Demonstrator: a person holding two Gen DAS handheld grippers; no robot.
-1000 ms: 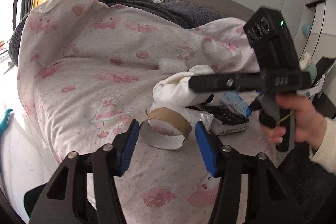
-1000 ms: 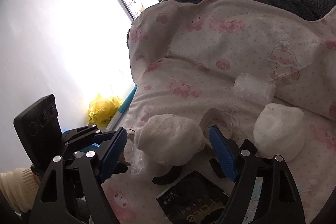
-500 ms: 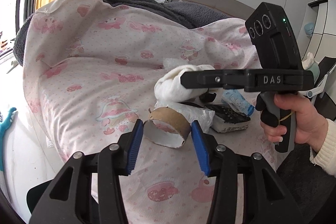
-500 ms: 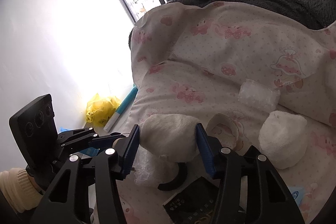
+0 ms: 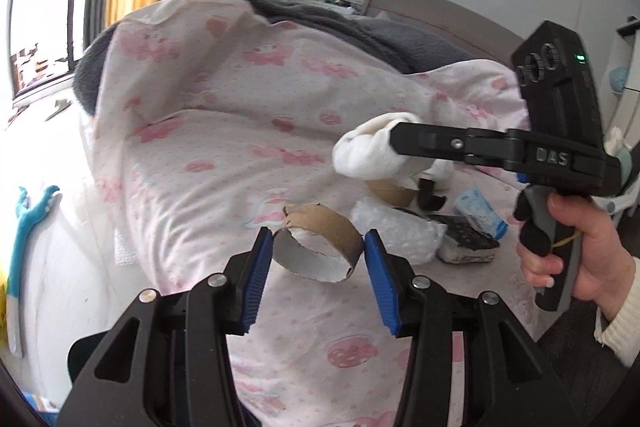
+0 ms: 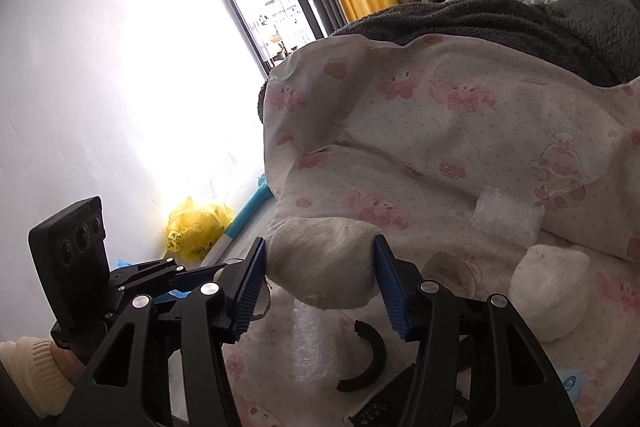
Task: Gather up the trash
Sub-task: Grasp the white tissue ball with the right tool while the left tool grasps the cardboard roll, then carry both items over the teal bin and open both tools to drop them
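My left gripper (image 5: pixel 318 261) is shut on a brown cardboard ring (image 5: pixel 320 241) and holds it above the pink-patterned bed sheet (image 5: pixel 208 163). My right gripper (image 6: pixel 320 277) is shut on a white wad of tissue (image 6: pixel 320 267), lifted off the bed; the wad also shows in the left wrist view (image 5: pixel 372 151) in the right gripper's fingers (image 5: pixel 436 145). Still on the bed lie a second cardboard ring (image 6: pixel 448 265), a second white wad (image 6: pixel 548 291), bubble wrap (image 6: pixel 312 351), a black curved piece (image 6: pixel 368 359) and a dark packet (image 5: pixel 464 239).
A yellow plastic bag (image 6: pixel 196 227) lies on the floor by the white wall, left of the bed. A blue-wrapped pack (image 5: pixel 478 207) lies on the bed. Another bubble-wrap piece (image 6: pixel 506 215) sits further back. A grey blanket (image 6: pixel 520 31) covers the far bed.
Both grippers closed: the left on the cardboard ring, the right on the white wad. Both then lifted their items off the bed.
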